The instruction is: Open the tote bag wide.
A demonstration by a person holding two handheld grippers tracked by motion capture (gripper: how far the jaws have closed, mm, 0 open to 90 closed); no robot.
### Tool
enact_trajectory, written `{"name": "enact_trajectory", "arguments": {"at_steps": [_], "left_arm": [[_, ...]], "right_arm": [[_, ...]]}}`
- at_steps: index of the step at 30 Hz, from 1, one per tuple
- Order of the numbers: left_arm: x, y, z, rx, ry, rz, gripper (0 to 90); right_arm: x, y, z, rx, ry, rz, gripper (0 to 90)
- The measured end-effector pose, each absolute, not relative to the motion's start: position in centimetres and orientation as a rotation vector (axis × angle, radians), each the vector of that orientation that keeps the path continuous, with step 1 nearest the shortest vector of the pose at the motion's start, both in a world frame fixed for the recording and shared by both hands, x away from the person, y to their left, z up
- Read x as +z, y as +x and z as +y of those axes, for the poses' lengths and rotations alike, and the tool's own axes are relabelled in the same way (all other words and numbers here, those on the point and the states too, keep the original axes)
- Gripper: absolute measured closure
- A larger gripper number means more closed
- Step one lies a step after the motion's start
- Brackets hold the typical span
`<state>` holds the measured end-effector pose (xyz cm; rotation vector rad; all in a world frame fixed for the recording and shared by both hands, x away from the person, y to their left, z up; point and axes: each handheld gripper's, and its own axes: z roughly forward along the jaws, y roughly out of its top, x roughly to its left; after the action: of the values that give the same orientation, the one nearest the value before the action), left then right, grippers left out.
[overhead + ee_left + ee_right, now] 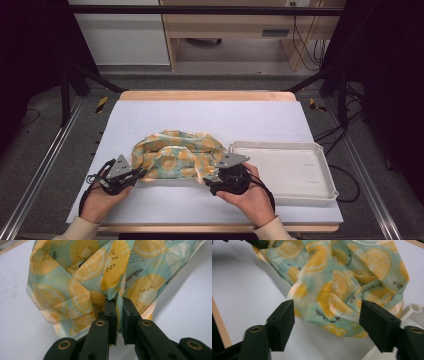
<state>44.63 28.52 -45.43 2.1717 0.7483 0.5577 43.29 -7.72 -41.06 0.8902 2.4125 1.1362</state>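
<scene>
White mat on a wood-edged table. Left gripper pinches the cloth edge, jaws nearly closed. Right gripper gapes wide around the opposite bunch; close on one layer only. Tray beside, empty.

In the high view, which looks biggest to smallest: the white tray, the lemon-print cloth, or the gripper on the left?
1. white tray
2. lemon-print cloth, nearly as large
3. left gripper, far smaller
</scene>
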Motion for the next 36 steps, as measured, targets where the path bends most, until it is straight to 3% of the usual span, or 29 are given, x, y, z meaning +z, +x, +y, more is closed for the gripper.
{"name": "enact_trajectory", "arguments": {"at_steps": [4, 11, 14, 15, 16, 20, 22, 31, 36], "left_arm": [[-45.3, 44.6, 28.8, 0.56, 2.155, 0.758, 84.0], [-45.2, 44.6, 29.0, 0.564, 2.141, 0.762, 84.0], [-45.1, 44.6, 29.3, 0.569, 2.124, 0.766, 84.0], [-45.1, 44.6, 29.3, 0.567, 2.118, 0.771, 84.0], [-45.1, 44.6, 29.4, 0.567, 2.115, 0.772, 84.0], [-45.2, 44.7, 29.4, 0.568, 2.121, 0.772, 83.7], [-45.2, 44.6, 29.4, 0.581, 2.125, 0.776, 82.8], [-45.6, 44.5, 29.6, 0.606, 2.144, 0.812, 76.5], [-45.7, 43.8, 30.0, 0.596, 2.121, 0.858, 59.3]], "right_arm": [[-39.8, 43.9, -6.7, 1.175, 0.859, 2.424, 22.1], [-39.7, 46.6, -2.9, 1.221, 0.859, 2.453, 29.7], [-40.4, 47.1, -1.8, 1.188, 0.827, 2.476, 50.2], [-40.9, 47.0, -1.6, 1.172, 0.794, 2.499, 63.2], [-40.9, 47.0, -1.6, 1.172, 0.794, 2.499, 63.2], [-41.4, 46.0, -2.2, 1.164, 0.767, 2.525, 83.3], [-41.5, 45.2, -2.7, 1.177, 0.753, 2.53, 87.4], [-43.8, 41.2, -4.0, 1.151, 0.646, 2.669, 89.2], [-45.3, 41.3, -4.3, 1.103, 0.691, 2.666, 88.7]]}}
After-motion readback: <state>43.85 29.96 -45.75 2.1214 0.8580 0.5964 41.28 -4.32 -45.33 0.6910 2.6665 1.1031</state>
